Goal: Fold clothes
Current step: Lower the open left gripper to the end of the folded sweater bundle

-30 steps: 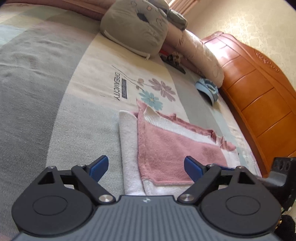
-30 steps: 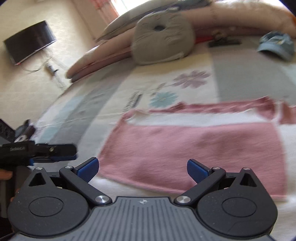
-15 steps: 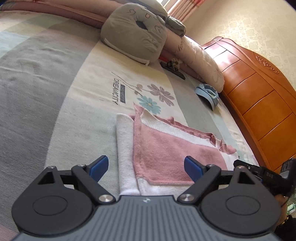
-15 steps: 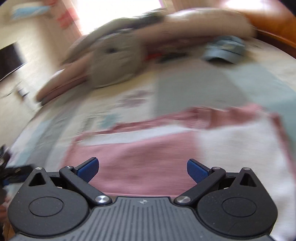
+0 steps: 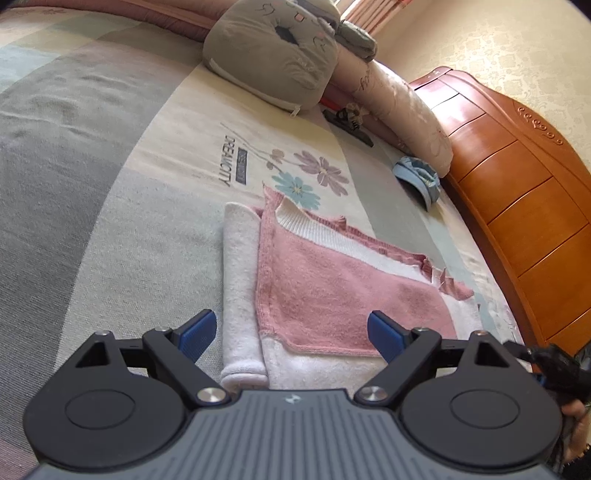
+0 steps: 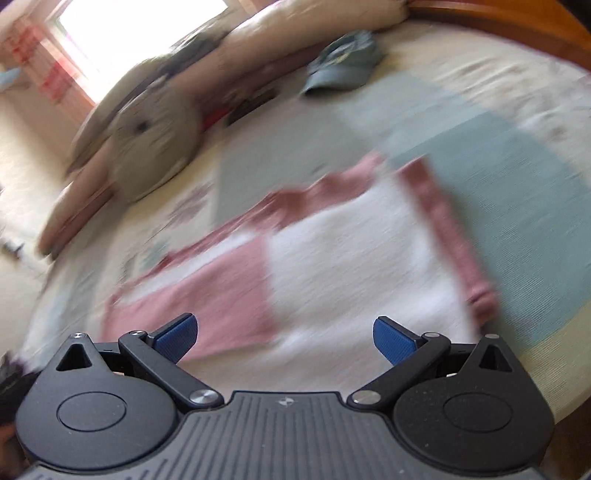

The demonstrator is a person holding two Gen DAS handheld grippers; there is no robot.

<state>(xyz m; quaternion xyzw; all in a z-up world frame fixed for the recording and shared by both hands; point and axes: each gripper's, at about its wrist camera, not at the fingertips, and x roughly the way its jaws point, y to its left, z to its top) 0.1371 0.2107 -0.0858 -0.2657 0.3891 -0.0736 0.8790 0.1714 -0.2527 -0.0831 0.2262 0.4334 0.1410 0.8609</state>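
The left wrist view is sharp and gives detail the other lacks: the bedspread (image 5: 110, 184) print with its flowers and lettering, a grey cushion (image 5: 273, 55) with a stitched face, a long pale bolster (image 5: 399, 110) against the wooden headboard (image 5: 517, 192), and a blue cap (image 5: 417, 177) lying near that board. At its right edge a dark part of the other tool and a bit of the person's hand (image 5: 572, 410) show. The right wrist view is smeared by motion blur, yet it alone shows the bright window (image 6: 140, 33) and the garment's far side, where a pink sleeve (image 6: 450, 236) lies along the white edge.

The pink and white sweater (image 5: 332, 295) lies flat on the bed, partly folded, directly ahead of both claws. In the left view its long axis runs away from the camera toward the headboard side, with a white sleeve (image 5: 240, 288) folded in a straight strip along its left edge and the ribbed white collar at the far end. In the right view the sweater (image 6: 332, 266) stretches across the frame, tilted up to the right.

The left claw (image 5: 291, 332) stands wide with nothing between its blue pads. The right claw (image 6: 284, 332) is likewise spread wide and empty, above the sweater's near edge. The sweater's nearest hem is hidden behind each tool's body, and fine texture in the right view cannot be made out.
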